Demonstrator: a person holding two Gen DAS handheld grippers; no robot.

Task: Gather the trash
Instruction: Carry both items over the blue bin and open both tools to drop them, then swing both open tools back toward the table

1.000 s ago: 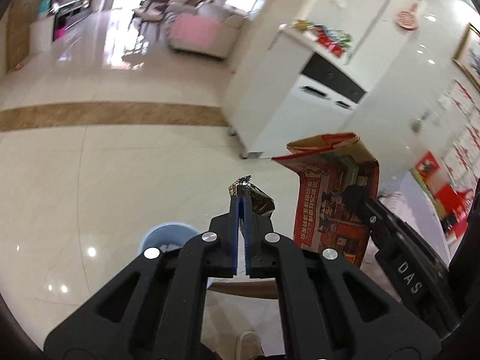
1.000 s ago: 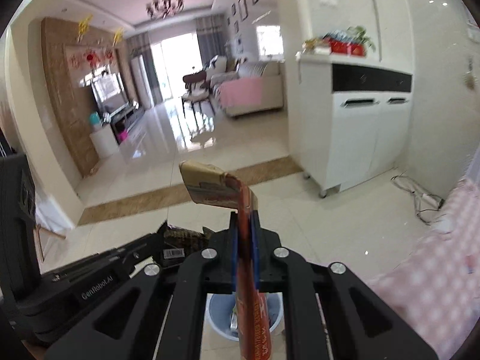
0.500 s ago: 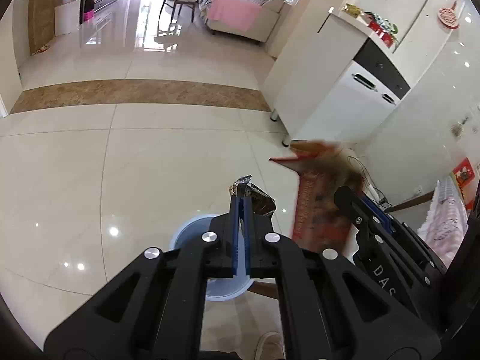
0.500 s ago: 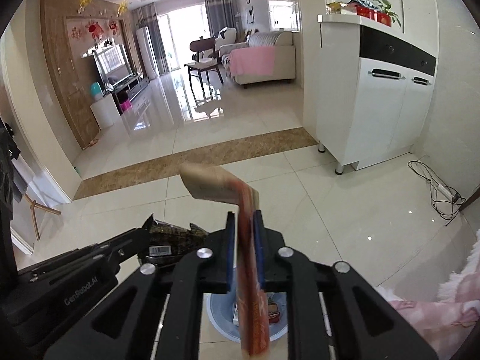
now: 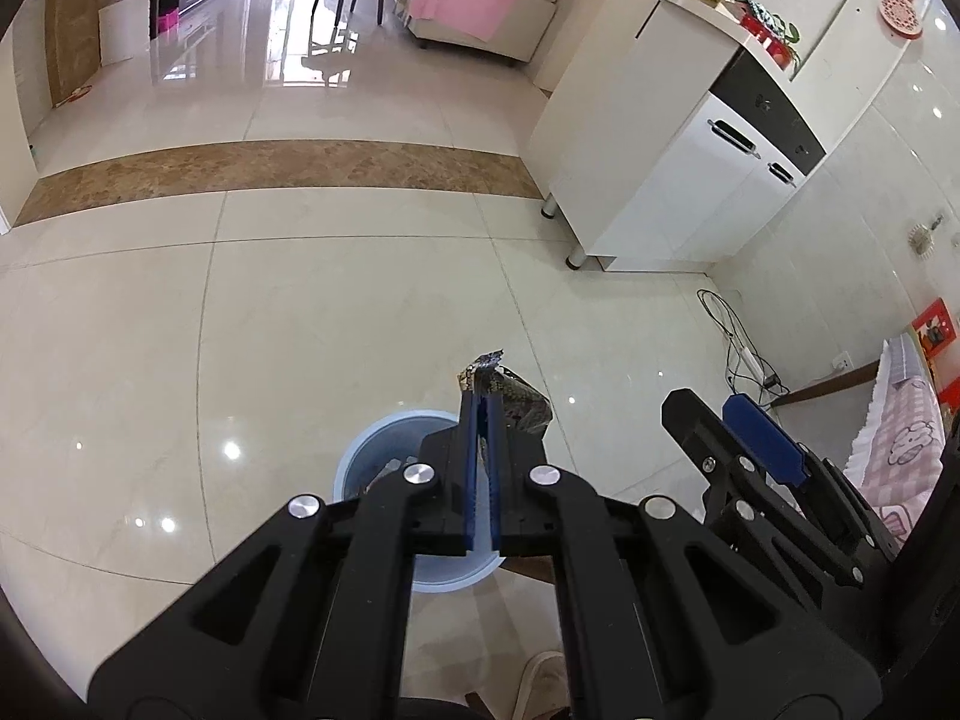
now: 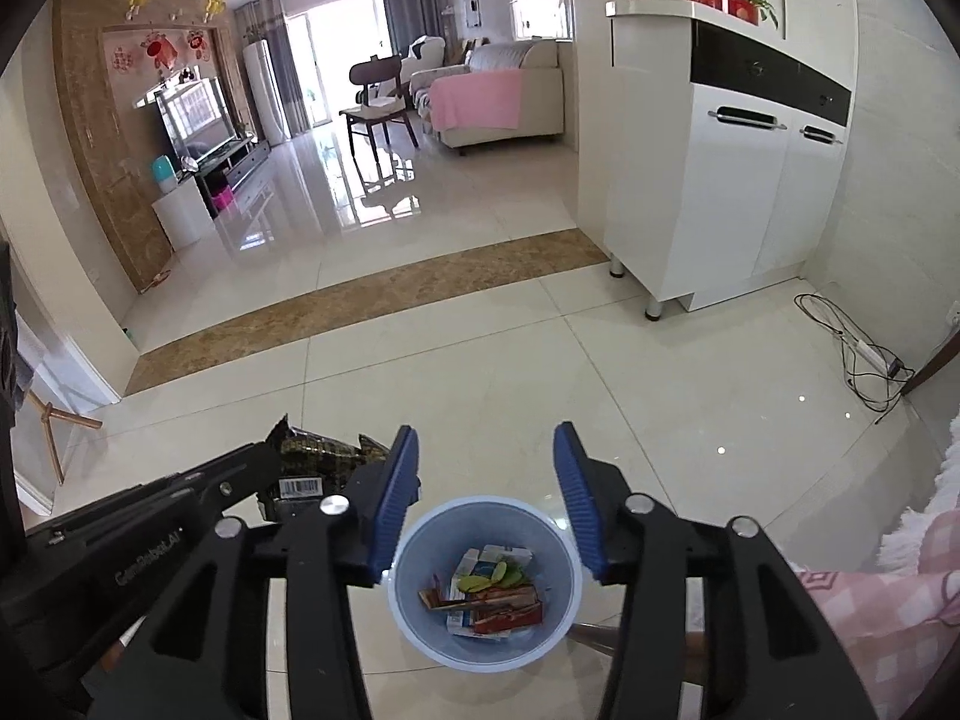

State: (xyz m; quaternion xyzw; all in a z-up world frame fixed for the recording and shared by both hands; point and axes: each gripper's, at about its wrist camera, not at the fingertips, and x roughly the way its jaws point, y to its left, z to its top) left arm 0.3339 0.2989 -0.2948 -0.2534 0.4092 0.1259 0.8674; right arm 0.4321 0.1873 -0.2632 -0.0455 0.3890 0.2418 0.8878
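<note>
**Right Tongs Released: Carton in Bin, Wrapper Pending**

Your right tongs (image 6: 486, 498), which clamped a flattened red-and-tan cardboard carton half a second ago, are now opening with nothing between the blue pads. A red carton now lies inside the round pale-blue plastic waste bin (image 6: 414, 618) directly below, among other packaging, so judge that item delivered.

Your left tongs (image 5: 478, 420) remain fully closed on the crumpled dark, gold-patterned foil snack wrapper (image 5: 516, 399). The wrapper is held above the bin's far rim, over the glossy cream tiled floor (image 5: 336, 324).

Next, centre the left tongs over the bin opening before releasing; a light wrapper can drift past the rim.
</note>
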